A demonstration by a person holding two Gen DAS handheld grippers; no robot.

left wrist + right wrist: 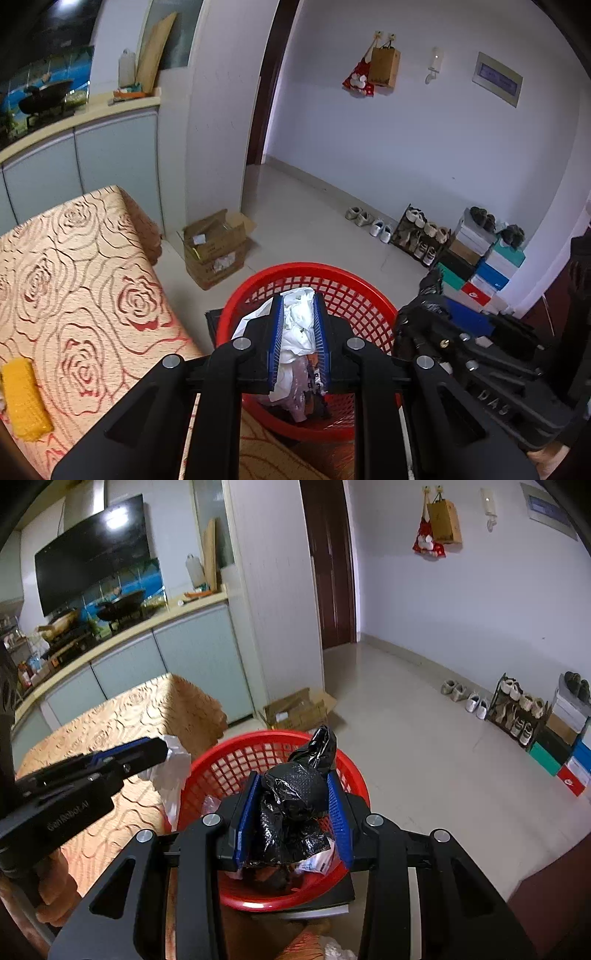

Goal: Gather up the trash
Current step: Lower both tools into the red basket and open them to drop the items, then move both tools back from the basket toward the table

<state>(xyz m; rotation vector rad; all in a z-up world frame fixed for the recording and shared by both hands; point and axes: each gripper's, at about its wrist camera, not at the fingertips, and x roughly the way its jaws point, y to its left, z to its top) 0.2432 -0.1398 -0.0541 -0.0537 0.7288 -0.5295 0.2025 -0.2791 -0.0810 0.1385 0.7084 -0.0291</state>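
A: Left wrist view. Left gripper point(299, 332) fingers clenched on white crumpled paper point(297, 325), held over the red basket point(354, 295), centre frame. Likely poised there so the paper drops inside. Rose-patterned surface point(85, 277) at 9 o'clock; yellow cloth point(24, 398) at 8.

B: Right wrist view. Right gripper point(293, 812) fingers grasping a black plastic bag point(295, 805), also above the basket, whose rim point(221, 753) sits at 12 o'clock. Left gripper enters at 9 o'clock. More trash already lies in the basket.
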